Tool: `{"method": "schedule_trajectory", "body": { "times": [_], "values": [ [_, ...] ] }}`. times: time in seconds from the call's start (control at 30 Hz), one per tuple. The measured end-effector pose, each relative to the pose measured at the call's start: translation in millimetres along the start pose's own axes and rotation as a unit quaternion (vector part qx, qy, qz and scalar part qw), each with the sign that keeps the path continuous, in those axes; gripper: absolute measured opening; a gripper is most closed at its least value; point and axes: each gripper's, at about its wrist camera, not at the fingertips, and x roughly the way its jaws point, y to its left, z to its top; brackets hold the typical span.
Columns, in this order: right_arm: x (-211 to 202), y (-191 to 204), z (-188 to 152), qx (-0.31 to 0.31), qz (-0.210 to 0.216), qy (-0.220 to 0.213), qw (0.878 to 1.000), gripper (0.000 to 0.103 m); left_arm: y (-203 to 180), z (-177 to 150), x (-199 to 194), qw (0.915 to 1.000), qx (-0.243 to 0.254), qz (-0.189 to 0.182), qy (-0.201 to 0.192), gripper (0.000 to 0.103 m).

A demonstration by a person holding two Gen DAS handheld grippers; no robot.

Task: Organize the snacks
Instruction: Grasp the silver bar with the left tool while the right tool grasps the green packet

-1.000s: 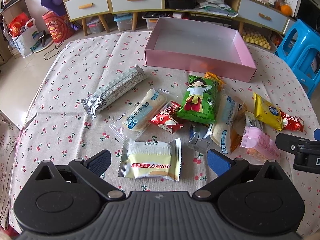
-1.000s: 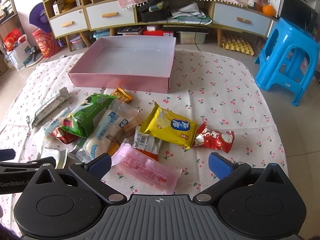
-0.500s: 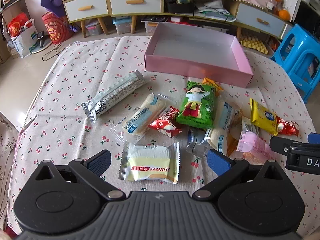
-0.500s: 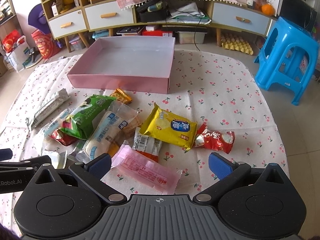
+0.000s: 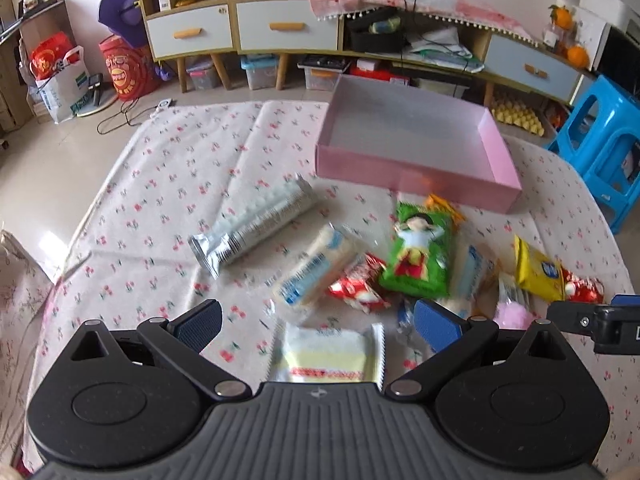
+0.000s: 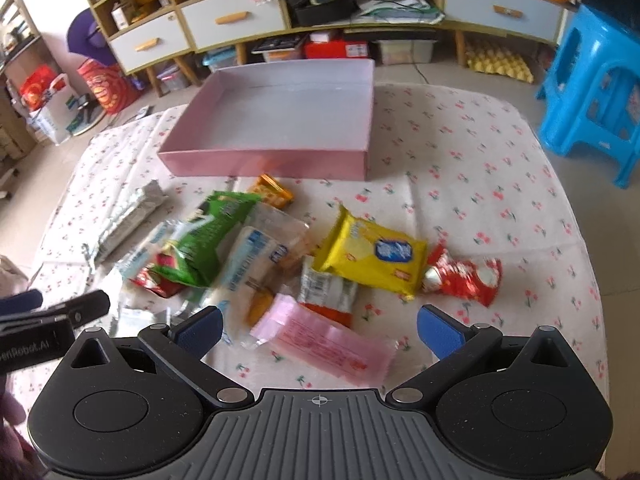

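An empty pink box [image 5: 408, 168] [image 6: 264, 162] sits at the far side of the cherry-print table. Several snack packets lie in front of it: a silver tube pack [image 5: 256, 224], a green bag [image 5: 418, 254] [image 6: 200, 236], a yellow packet [image 6: 372, 256], a red wrapper [image 6: 464, 278], a pink packet [image 6: 324, 346] and a pale yellow cake pack [image 5: 326, 354]. My left gripper [image 5: 318, 322] is open above the pale yellow cake pack. My right gripper [image 6: 318, 326] is open above the pink packet. Neither holds anything.
A blue plastic stool [image 6: 592, 92] stands right of the table. A low cabinet with drawers [image 5: 280, 30] and floor clutter lie beyond the box. The table's left edge [image 5: 80, 248] drops to the floor.
Both grippers have drawn back and tilted up, so the snacks sit lower in view and more of the room shows. The snacks have not moved. Both stay open.
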Motion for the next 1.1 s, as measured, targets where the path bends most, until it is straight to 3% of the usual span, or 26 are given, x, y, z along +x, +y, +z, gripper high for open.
{"method": "schedule_trajectory", "body": {
  "times": [0.2, 0.4, 0.57, 0.7, 0.8, 1.0, 1.1],
  "values": [
    [4, 13, 26, 0.004, 0.042, 0.008, 0.999, 0.103, 19, 23, 19, 0.9992, 0.002, -0.025, 0.032, 0.103],
    [25, 21, 43, 0.027, 0.104, 0.013, 0.994, 0.102, 35, 38, 48, 0.9993, 0.016, -0.033, 0.003, 0.101],
    [50, 19, 50, 0.072, 0.182, 0.034, 0.980, 0.095, 52, 39, 84, 0.9975, 0.022, -0.064, 0.017, 0.079],
    [64, 21, 58, 0.098, 0.223, 0.041, 0.969, 0.080, 64, 41, 99, 0.9960, 0.027, -0.085, 0.004, 0.075],
    [75, 25, 61, 0.106, 0.230, 0.046, 0.966, 0.070, 67, 44, 108, 0.9959, 0.026, -0.087, -0.003, 0.071],
    [92, 32, 54, 0.100, 0.211, 0.066, 0.970, 0.065, 65, 42, 118, 0.9955, 0.047, -0.082, -0.005, 0.064],
    [96, 36, 51, 0.094, 0.205, 0.068, 0.972, 0.065, 64, 40, 119, 0.9958, 0.054, -0.074, -0.001, 0.055]
  ]
}}
